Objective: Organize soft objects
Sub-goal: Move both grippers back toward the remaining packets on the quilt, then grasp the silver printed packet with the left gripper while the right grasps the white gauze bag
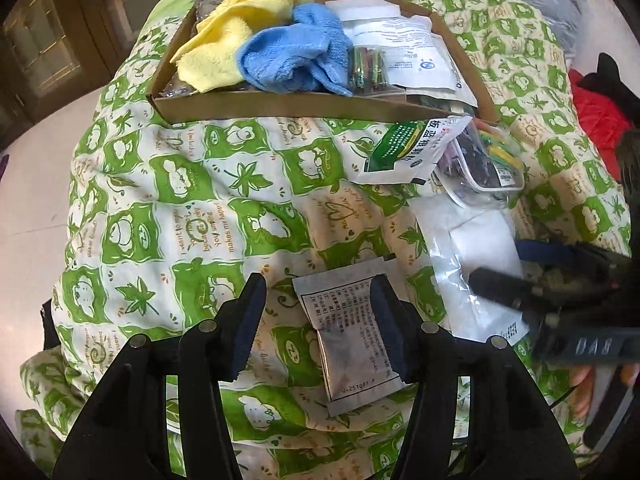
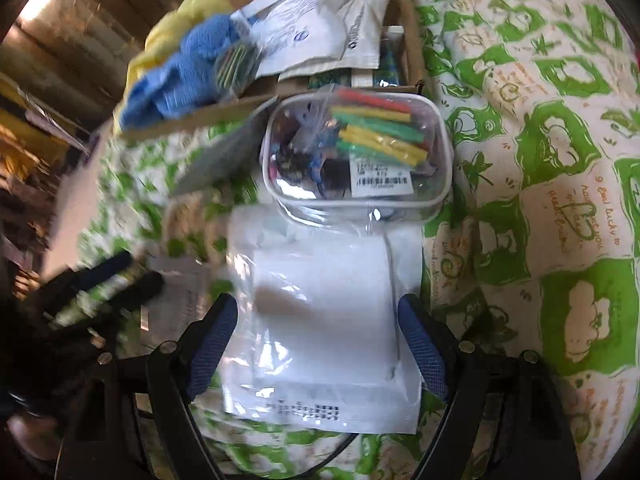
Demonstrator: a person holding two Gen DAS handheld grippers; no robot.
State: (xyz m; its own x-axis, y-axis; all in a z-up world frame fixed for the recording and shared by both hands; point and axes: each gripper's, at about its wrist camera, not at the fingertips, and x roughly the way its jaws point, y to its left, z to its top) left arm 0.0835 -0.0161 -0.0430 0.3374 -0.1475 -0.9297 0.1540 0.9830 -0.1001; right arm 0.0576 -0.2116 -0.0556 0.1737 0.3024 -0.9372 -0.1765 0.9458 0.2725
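A cardboard box (image 1: 304,106) at the far side of the bed holds a yellow cloth (image 1: 236,28), a blue cloth (image 1: 292,56) and white packets (image 1: 420,60). My left gripper (image 1: 316,320) is open, its fingers either side of a silver sachet (image 1: 352,340) lying on the quilt. My right gripper (image 2: 320,344) is open, its fingers either side of a white pad in a clear bag (image 2: 324,320). Beyond it lies a clear zip pouch (image 2: 356,152) with coloured sticks. A green-and-white packet (image 1: 412,148) leans by the box.
The green-and-white patterned quilt (image 1: 200,208) covers the bed. A red garment (image 1: 596,120) lies at the right edge. The floor (image 1: 36,176) shows on the left. The right gripper shows blurred in the left wrist view (image 1: 560,280).
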